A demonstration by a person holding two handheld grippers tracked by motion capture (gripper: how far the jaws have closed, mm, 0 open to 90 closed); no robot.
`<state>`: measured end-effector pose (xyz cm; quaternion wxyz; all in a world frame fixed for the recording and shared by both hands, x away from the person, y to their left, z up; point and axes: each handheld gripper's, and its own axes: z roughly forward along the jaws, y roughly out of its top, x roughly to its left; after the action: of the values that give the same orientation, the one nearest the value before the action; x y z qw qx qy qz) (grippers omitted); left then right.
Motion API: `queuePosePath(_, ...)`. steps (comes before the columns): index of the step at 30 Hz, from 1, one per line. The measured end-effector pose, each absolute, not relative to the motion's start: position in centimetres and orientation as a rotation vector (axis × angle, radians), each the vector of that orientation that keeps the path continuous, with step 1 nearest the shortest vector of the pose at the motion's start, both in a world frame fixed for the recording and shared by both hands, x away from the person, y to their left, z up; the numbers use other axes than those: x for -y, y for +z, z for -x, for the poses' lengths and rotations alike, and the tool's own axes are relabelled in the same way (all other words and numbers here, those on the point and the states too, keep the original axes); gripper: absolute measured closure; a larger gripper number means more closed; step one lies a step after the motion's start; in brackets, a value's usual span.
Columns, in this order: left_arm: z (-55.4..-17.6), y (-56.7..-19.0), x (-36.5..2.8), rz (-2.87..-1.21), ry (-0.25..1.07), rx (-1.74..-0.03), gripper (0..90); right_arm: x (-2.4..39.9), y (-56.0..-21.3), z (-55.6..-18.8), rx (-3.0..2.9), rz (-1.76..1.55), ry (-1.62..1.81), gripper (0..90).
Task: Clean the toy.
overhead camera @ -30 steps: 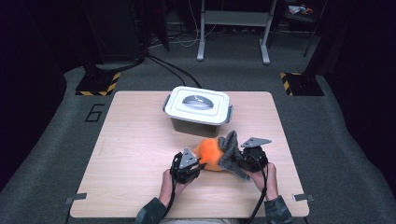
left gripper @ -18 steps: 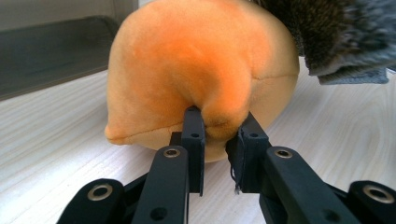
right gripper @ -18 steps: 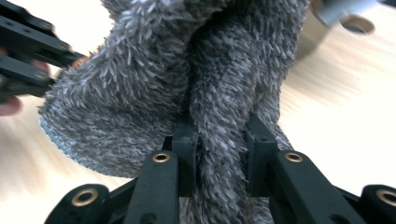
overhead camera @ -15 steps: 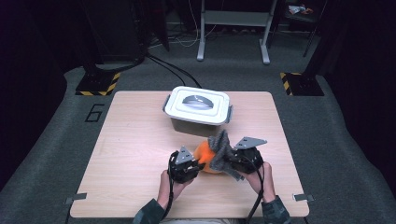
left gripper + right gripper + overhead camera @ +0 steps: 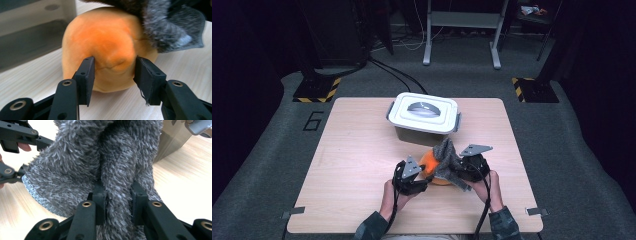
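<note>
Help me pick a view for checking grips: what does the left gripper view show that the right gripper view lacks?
Left gripper view alone: the orange plush ball sitting between the left gripper fingers, which have just been opening and flank a bulge of it. Right gripper view alone: the right gripper fingers clamped on a fold of the grey fuzzy cloth. Both share that cloth, the wooden table and part of the container.

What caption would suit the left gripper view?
Left tool opening around an orange plush under a grey fuzzy cloth.
</note>
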<state>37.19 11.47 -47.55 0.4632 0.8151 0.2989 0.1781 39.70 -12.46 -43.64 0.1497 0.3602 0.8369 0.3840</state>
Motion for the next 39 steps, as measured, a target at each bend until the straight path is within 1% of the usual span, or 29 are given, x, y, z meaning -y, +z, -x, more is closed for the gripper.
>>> queuePosePath(1, -37.2, -47.6, -11.3, -2.003, 0.437, -0.731, 52.9, 12.6, -43.7, -39.8, -2.411, -1.034, 1.105, 71.2)
queuePosePath(3, -37.3, -47.8, -11.2, -1.993, 0.451, -0.731, 60.5, 12.7, -43.7, -39.9, -2.405, -1.037, 1.113, 71.2)
queuePosePath(4, -37.3, -47.8, -11.2, -1.999, 0.433, -0.728, 64.9, 12.7, -43.8, -39.9, -2.405, -1.045, 1.116, 71.2)
queuePosePath(6, -37.3, -47.9, -11.2, -1.986, 0.434, -0.735, 70.6, 12.8, -43.7, -39.8, -2.401, -1.049, 1.116, 71.1)
queuePosePath(9, -37.3, -47.7, -11.3, -1.977, 0.411, -0.752, 73.6, 13.0, -43.2, -39.6, -2.375, -1.033, 1.115, 71.1)
queuePosePath(12, -37.3, -47.6, -11.3, -1.974, 0.406, -0.766, 74.2, 13.0, -42.2, -39.1, -2.339, -1.022, 1.148, 71.2)
queuePosePath(15, -37.3, -47.6, -11.3, -1.966, 0.394, -0.772, 74.4, 12.0, -41.7, -38.5, -2.354, -0.963, 1.151, 71.0)
queuePosePath(19, -37.3, -47.6, -11.3, -1.979, 0.393, -0.775, 75.1, 10.7, -42.3, -38.7, -2.375, -0.936, 1.096, 70.3)
queuePosePath(22, -37.4, -47.7, -11.3, -1.978, 0.394, -0.784, 75.7, 10.5, -42.9, -39.1, -2.367, -0.931, 1.068, 70.7)
queuePosePath(31, -37.8, -47.9, -11.4, -1.972, 0.360, -0.796, 76.7, 12.1, -43.6, -39.3, -2.362, -0.987, 1.019, 71.2)
queuePosePath(39, -37.8, -48.0, -11.4, -1.971, 0.352, -0.802, 76.8, 14.7, -45.8, -39.7, -2.345, -1.134, 0.989, 71.5)
